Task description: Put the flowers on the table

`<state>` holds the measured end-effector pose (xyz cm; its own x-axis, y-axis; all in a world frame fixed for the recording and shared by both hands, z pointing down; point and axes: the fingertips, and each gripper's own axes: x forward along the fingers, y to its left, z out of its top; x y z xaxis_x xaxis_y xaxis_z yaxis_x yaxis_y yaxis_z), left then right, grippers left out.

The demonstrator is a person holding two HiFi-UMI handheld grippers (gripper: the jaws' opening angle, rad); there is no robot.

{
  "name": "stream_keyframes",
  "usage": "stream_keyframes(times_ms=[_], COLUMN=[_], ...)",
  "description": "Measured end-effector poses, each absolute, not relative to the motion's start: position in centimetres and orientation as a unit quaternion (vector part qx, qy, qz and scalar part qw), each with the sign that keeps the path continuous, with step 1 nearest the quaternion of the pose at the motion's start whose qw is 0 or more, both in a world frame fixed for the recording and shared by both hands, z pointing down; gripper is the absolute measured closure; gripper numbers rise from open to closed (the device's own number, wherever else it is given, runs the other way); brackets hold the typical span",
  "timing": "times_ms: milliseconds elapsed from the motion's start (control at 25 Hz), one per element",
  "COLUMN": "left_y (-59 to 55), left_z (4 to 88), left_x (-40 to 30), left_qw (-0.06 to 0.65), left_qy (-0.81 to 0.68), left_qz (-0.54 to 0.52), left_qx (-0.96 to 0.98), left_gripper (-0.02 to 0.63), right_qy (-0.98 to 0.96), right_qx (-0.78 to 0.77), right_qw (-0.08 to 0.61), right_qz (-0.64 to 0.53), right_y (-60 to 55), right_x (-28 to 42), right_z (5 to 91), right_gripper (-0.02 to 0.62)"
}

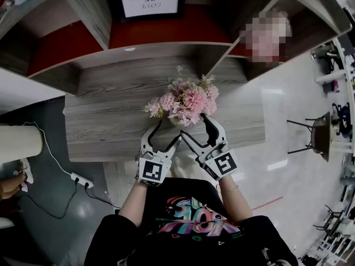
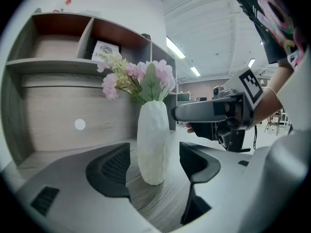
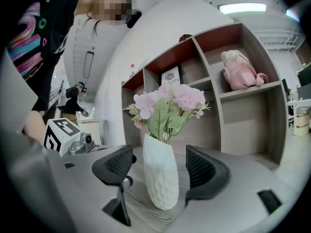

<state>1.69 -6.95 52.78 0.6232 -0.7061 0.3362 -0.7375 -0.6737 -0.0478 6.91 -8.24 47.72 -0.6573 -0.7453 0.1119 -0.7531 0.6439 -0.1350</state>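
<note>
Wooden table (image 1: 100, 121) bears a vase (image 2: 153, 142), mostly hidden overhead by flowers (image 1: 186, 101).

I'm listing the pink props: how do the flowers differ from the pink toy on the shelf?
The flowers stand in a white vase on the table; the toy sits high in the shelf. The flowers carry green leaves; the toy looks all pink. Open jaws of the left gripper and right gripper flank the flowers' vase, not the toy. Both are pink.
</note>
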Motion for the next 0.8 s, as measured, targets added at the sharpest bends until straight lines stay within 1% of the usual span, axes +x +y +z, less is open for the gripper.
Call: stream_keyframes(times_ms=[240, 400, 520, 680, 800], left_y=[-6.1, -6.3, -6.6, -6.8, -6.7], left_z=[48.8, 45.0, 42.3, 38.3, 35.8], left_x=[1.0, 0.6, 0.5, 0.4, 0.4], left_qw=[0.038, 0.014, 0.024, 0.028, 0.030], left_qy=[-0.401, -0.412, -0.419, -0.422, -0.425], left_qz=[0.131, 0.071, 0.036, -0.006, -0.019], left_qx=[0.906, 0.908, 0.907, 0.906, 0.905], left_gripper=[0.275, 0.275, 0.275, 0.275, 0.275], right_qy=[-0.900, -0.896, -0.898, -0.899, -0.900], right_qx=[0.427, 0.440, 0.437, 0.435, 0.431], right_qw=[0.010, -0.008, -0.004, -0.041, -0.053], right_qz=[0.084, 0.066, 0.049, 0.039, 0.025], right_y=[-7.2, -7.0, -7.0, -7.9, -8.5], right_x=[8.6, 9.7, 10.5, 10.4, 10.4], right_z=[43.9, 40.0, 37.9, 33.7, 31.6], right_gripper=[0.253, 0.253, 0.253, 0.255, 0.256])
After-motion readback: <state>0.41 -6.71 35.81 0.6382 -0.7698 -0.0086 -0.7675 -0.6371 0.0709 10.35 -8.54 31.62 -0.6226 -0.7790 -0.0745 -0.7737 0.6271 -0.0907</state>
